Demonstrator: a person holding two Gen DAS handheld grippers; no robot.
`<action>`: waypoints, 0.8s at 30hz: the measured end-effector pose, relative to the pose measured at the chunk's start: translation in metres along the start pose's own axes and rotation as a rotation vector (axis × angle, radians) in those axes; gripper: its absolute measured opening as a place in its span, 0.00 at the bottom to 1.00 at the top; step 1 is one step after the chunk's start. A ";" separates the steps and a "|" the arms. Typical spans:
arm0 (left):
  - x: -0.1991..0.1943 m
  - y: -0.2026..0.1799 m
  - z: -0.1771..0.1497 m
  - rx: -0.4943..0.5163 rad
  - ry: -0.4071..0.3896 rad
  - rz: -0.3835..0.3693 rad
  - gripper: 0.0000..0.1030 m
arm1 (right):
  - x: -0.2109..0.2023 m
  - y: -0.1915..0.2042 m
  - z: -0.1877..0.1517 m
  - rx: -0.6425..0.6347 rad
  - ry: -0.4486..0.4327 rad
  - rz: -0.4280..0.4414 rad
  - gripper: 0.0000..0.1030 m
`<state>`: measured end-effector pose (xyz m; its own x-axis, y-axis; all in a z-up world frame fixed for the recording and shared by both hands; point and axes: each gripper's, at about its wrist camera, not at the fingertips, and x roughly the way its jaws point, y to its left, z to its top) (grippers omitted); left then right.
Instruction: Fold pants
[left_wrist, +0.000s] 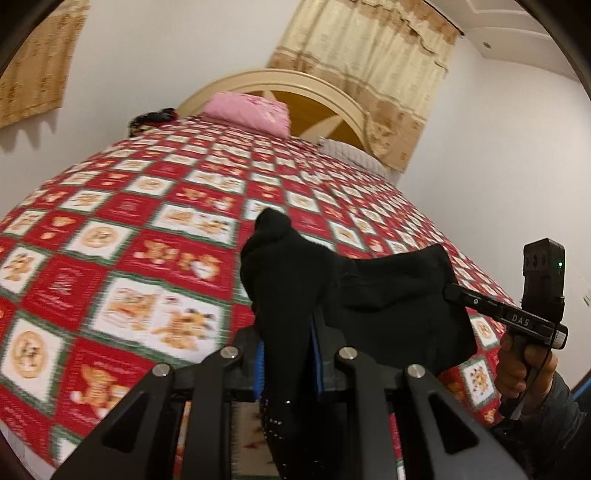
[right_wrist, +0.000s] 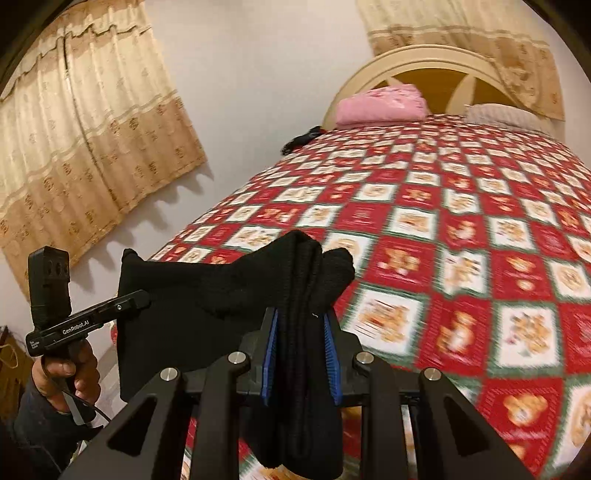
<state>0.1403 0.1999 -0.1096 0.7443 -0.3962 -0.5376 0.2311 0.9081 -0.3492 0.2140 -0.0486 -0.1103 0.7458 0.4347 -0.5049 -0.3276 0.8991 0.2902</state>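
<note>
In the left wrist view, a tan patterned curtain (left_wrist: 37, 62) hangs in the upper left of the frame. Below it lies the bed with a red, white and green checked bear quilt (left_wrist: 110, 240). A folded pink blanket (left_wrist: 249, 112) sits at the far end of the bed, in front of a cream arched wooden headboard (left_wrist: 321, 88). In the lower middle, the left gripper (left_wrist: 286, 363) has its blue-padded fingers (left_wrist: 258, 369) clamped on a bunched part of the soft black pants (left_wrist: 399, 302). The pants hang in the air above the quilt and stretch toward the right side of the frame. There the right gripper (left_wrist: 454, 291) reaches the far edge of the cloth, held by the person's right hand (left_wrist: 524, 365).

In the right wrist view, the left hand (right_wrist: 70, 373) holds the left gripper (right_wrist: 144, 297) at the lower left, and its tip meets the cloth. The pants (right_wrist: 207, 291) spread from there to the lower middle. The right gripper (right_wrist: 301, 354) has its blue fingers (right_wrist: 269, 354) squeezed on a thick bundle of folded layers. The quilt (right_wrist: 461, 258) fills the right side, with the pink blanket (right_wrist: 380, 105) at the upper right.
</note>
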 end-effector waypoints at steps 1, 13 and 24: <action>-0.002 0.006 0.000 -0.005 -0.005 0.017 0.20 | 0.007 0.005 0.002 -0.008 0.004 0.010 0.24; -0.005 0.055 -0.002 -0.038 -0.001 0.147 0.20 | 0.076 0.023 0.012 0.000 0.069 0.063 0.24; 0.017 0.067 -0.015 -0.007 0.044 0.210 0.20 | 0.106 0.009 0.004 0.036 0.118 0.029 0.24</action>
<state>0.1587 0.2518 -0.1535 0.7476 -0.2037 -0.6321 0.0694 0.9705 -0.2307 0.2925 0.0048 -0.1574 0.6619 0.4656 -0.5875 -0.3254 0.8845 0.3344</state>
